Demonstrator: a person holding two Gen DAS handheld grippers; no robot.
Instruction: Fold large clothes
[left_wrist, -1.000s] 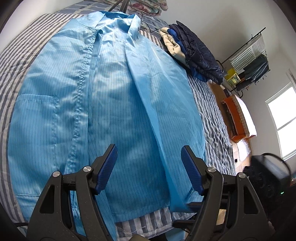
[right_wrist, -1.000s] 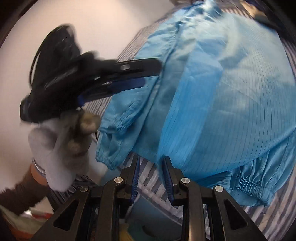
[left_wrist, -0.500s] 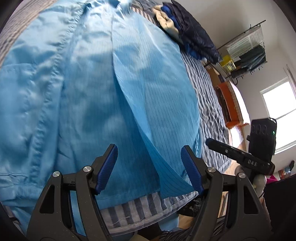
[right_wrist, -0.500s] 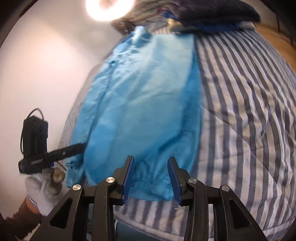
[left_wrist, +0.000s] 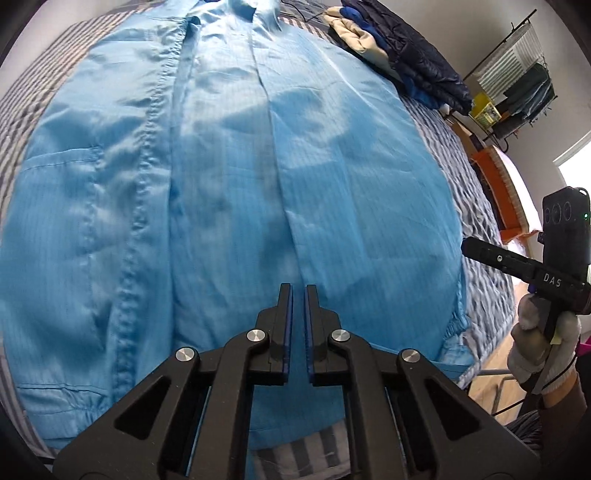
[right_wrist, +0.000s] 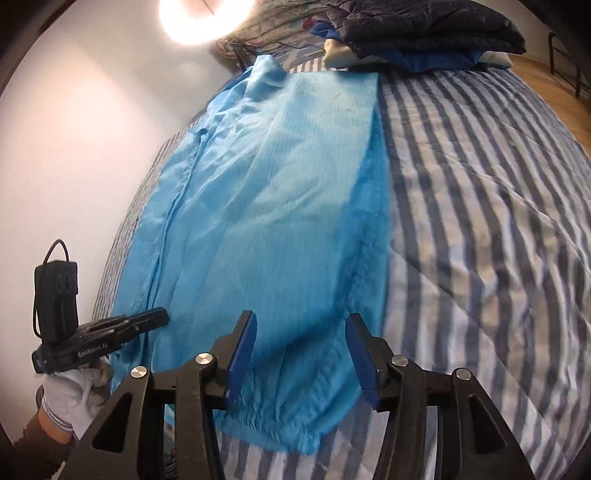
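Item: blue coat (left_wrist: 229, 177), flat on my striped bed (right_wrist: 480, 221), long axis near-to-far, collar far. Left tool (left_wrist: 298, 291) clenched, tilted down over hem; right tool (right_wrist: 300, 332) opening above cuff.

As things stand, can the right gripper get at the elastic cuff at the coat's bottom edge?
Probably yes. The right gripper is opening, its fingers straddling the blue coat just above the gathered cuff. Nothing lies over the cuff on the striped bedspread, and the left gripper sits off to the side.

Striped bedspread (right_wrist: 480, 184), white wall (right_wrist: 74, 129), bright window (left_wrist: 576, 170), wooden floor (right_wrist: 546, 77).
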